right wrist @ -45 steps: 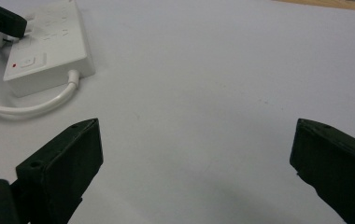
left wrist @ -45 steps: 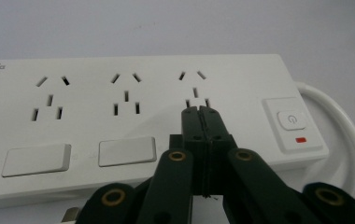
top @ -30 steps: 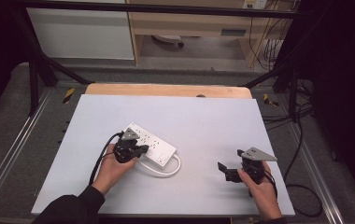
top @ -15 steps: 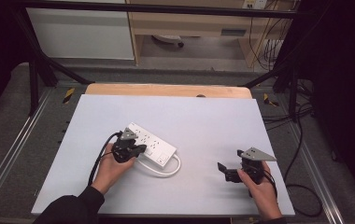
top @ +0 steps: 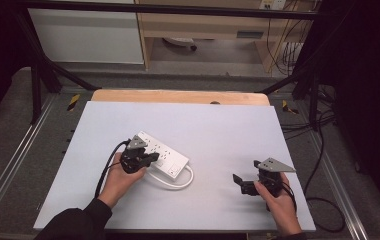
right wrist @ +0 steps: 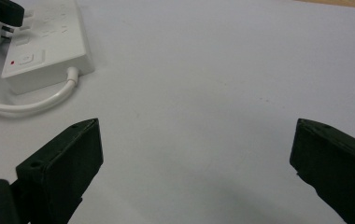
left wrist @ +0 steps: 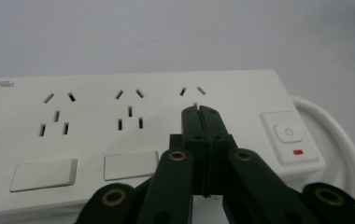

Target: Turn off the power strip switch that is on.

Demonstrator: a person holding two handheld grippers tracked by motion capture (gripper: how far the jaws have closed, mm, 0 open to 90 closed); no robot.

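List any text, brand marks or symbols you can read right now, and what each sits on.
Brand mark at the far-left corner of the power strip: too blurred to read.
Power symbol, a circle with a stroke, no letters: on the strip's switch button, above a small red indicator.
No other text is legible on the strip or the left tool.

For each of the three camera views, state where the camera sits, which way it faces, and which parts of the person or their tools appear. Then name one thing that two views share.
High view: fixed above the person's side, looking forward and down on the table; both forearms, the left claw and the right claw show.
Left gripper view: rides the left claw, looking along its closed jaws at the power strip.
Right gripper view: rides the right claw, looking between wide-open jaws across the table toward the strip.
Shared: all three views show the white power strip and its white cord.
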